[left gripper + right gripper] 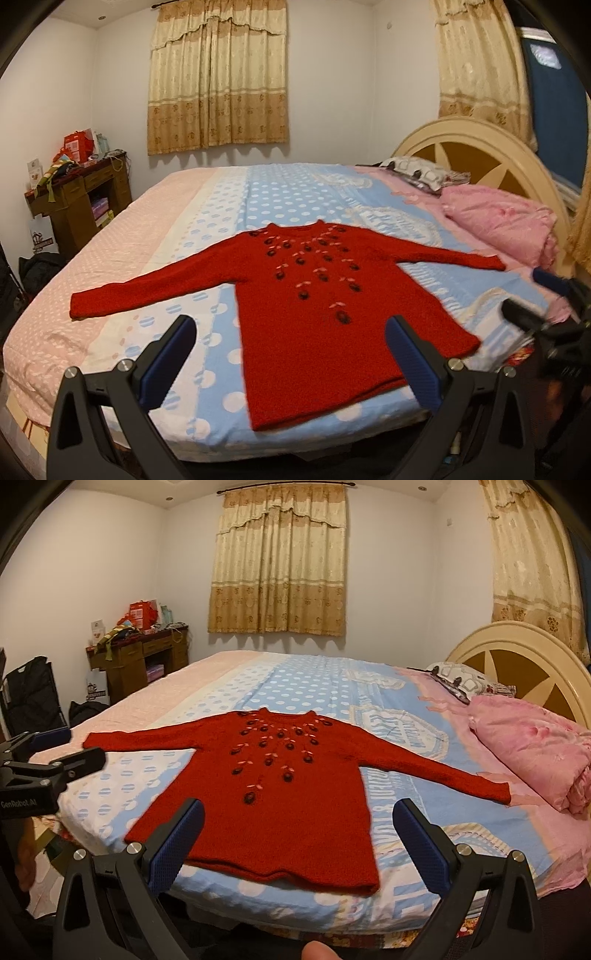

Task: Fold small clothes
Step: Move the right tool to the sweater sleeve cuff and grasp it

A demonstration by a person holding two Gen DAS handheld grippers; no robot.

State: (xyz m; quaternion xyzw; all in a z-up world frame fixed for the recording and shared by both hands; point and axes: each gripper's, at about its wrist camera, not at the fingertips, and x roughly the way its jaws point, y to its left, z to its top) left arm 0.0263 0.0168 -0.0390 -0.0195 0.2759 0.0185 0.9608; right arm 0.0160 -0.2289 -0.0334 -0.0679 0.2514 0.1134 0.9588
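filling most of both views, the bed (280, 192) is spreading out under a sheet patterned in pink, cream and blue with white dots, and its round cream headboard (480, 155) is rising at the right. lying flat on the blue part of the sheet near the bed's front edge, the red sweater (325, 332) is facing up, its neck pointing toward the far wall, its hem sitting nearest the cameras and both sleeves stretching straight out to the sides. a folded pink quilt (535, 746) is resting by the headboard, just beyond the tip of the sweater's right sleeve, with a patterned pillow (465, 679) lying behind it. tan curtains (280, 565) are hanging on the far wall, and a dark wooden desk (140, 661) piled with clutter is standing in the left corner. the left gripper (291, 362) is hovering above the hem with its blue-padded fingers spread wide, grasping nothing. the right gripper (299, 845) is hovering over the hem likewise, released and empty. a fingertip (317, 950) is peeking in at the bottom edge of the right wrist view.
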